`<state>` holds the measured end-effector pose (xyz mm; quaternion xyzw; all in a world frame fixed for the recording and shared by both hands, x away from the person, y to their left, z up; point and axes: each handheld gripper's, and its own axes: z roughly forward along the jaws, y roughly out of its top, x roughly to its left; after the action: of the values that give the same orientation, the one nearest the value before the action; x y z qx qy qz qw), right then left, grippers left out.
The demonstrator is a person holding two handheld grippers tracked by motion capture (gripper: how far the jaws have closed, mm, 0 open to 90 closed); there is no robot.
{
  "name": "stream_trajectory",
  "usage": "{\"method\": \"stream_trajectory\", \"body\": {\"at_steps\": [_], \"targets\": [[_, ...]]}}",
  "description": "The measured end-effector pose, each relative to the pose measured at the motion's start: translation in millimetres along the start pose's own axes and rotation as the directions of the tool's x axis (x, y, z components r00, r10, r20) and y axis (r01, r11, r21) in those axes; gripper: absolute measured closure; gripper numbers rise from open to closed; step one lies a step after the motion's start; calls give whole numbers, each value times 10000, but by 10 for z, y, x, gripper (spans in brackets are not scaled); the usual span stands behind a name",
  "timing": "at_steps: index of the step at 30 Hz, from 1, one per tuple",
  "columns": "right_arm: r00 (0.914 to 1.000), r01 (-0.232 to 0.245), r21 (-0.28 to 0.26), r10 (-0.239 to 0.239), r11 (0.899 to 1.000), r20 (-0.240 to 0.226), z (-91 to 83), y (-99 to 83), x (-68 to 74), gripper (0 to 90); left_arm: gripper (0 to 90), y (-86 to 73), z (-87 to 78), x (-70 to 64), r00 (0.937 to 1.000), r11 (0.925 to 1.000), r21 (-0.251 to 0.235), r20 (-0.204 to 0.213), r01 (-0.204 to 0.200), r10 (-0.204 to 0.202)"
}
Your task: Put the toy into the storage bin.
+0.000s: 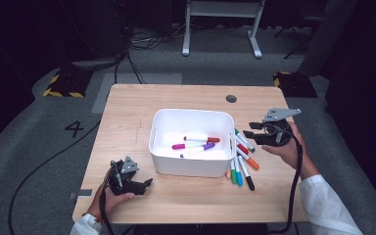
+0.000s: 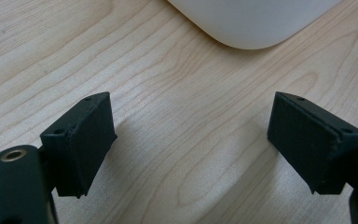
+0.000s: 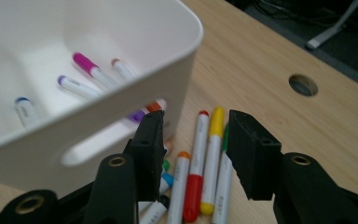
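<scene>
Sorting markers into the white bin (image 1: pixel 191 166) — a few already inside, a loose pile (image 1: pixel 242 159) left beside its right wall. Right gripper (image 1: pixel 254 132) hovers over the pile, jaws apart, empty. Left gripper (image 1: pixel 147 184) idle, jaws wide.

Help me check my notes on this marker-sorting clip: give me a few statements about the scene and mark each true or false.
1. The white bin already holds some markers. True.
2. The right gripper grips a marker. False: its jaws are apart with nothing between them, above the loose markers.
3. The loose markers lie left of the bin. False: they lie to its right.
4. The left gripper is open over bare table. True.
</scene>
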<state>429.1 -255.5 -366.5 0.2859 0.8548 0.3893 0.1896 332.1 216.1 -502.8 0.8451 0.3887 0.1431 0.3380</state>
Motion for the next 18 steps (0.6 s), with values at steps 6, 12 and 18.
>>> {"method": "stream_trajectory", "body": {"at_steps": [6, 12, 18], "targets": [[9975, -597, 1022, 556, 9930, 431, 299, -364, -231, 587, 149, 0, 2, 2, 10000, 10000, 19, 81, 15, -15], [9917, -1166, 1685, 1056, 9788, 732, 620, -631, -387, 602, 149, 0, 2, 1, 10000, 10000, 17, 81, 18, -19], [9843, -1760, 1457, 1717, 9735, 420, 740, -704, -457, 611, 149, 0, 1, 2, 10000, 10000, 10, 47, -7, 7]]}}
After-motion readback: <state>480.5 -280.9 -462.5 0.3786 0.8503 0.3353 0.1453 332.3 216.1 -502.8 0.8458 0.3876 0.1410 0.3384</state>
